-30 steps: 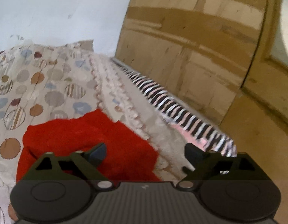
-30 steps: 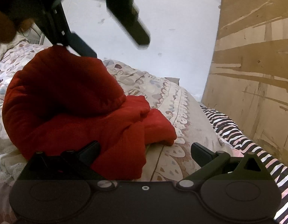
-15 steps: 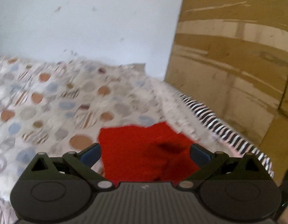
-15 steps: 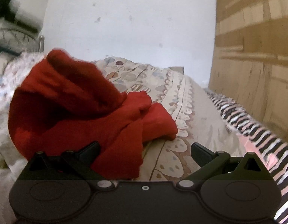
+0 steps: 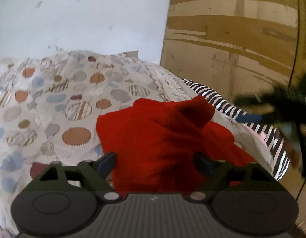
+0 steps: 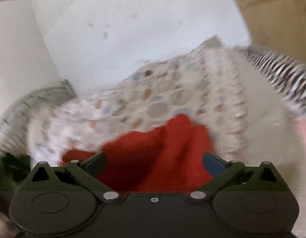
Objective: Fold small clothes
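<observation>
A crumpled red garment (image 5: 163,138) lies on the dotted bedspread (image 5: 53,103). My left gripper (image 5: 154,161) points down at it, and its jaws are closing with the red cloth between them; the left fingertip (image 5: 107,162) sits at the cloth's edge. My right gripper (image 5: 272,115) shows as a dark blur at the right, above the striped cloth. In the blurred, tilted right wrist view, that gripper (image 6: 155,161) stands open above the near part of the garment (image 6: 153,158).
A black-and-white striped cloth (image 5: 242,115) runs along the bed's right edge. A wooden panel (image 5: 232,49) stands beyond it. A white wall (image 5: 83,15) is behind the bed. A grey striped bundle (image 6: 28,107) lies at the bed's far left.
My left gripper has swung onto the garment, come lower and closer, and its jaws have narrowed. My right gripper has risen and rolled; its view is now tilted and blurred.
</observation>
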`<state>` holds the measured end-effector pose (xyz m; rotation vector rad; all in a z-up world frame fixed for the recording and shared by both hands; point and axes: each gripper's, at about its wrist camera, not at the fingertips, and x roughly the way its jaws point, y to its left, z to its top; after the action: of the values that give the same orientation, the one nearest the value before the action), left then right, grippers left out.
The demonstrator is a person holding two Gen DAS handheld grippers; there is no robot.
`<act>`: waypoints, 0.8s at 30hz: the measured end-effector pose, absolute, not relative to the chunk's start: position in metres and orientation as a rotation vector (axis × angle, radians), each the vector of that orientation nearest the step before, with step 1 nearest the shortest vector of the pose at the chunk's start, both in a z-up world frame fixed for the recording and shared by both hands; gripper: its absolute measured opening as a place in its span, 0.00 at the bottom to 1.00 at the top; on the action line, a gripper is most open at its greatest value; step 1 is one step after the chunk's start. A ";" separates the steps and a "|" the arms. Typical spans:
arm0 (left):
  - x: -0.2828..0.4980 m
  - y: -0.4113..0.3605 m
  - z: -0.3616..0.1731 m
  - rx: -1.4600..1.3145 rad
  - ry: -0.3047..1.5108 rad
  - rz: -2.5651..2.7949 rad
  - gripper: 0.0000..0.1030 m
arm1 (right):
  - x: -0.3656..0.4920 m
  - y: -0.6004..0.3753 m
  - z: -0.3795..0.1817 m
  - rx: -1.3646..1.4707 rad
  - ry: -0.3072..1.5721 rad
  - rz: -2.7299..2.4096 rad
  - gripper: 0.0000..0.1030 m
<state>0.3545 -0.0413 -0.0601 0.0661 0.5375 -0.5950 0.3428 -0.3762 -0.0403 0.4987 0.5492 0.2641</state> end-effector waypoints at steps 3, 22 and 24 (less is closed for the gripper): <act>0.348 -0.047 -0.060 0.125 0.502 -0.581 0.66 | 0.378 -0.370 -0.042 0.642 0.611 0.351 1.00; 0.305 -0.091 -0.046 0.295 0.367 -0.650 0.35 | 0.418 -0.341 -0.027 0.434 0.596 0.279 0.20; 0.296 -0.106 -0.045 0.349 0.352 -0.687 0.35 | 0.402 -0.347 -0.011 0.381 0.505 0.256 0.20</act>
<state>0.2960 -0.1059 -0.0451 0.3490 0.3517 -0.6866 0.4016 -0.3470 -0.0110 0.3809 0.5051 0.2562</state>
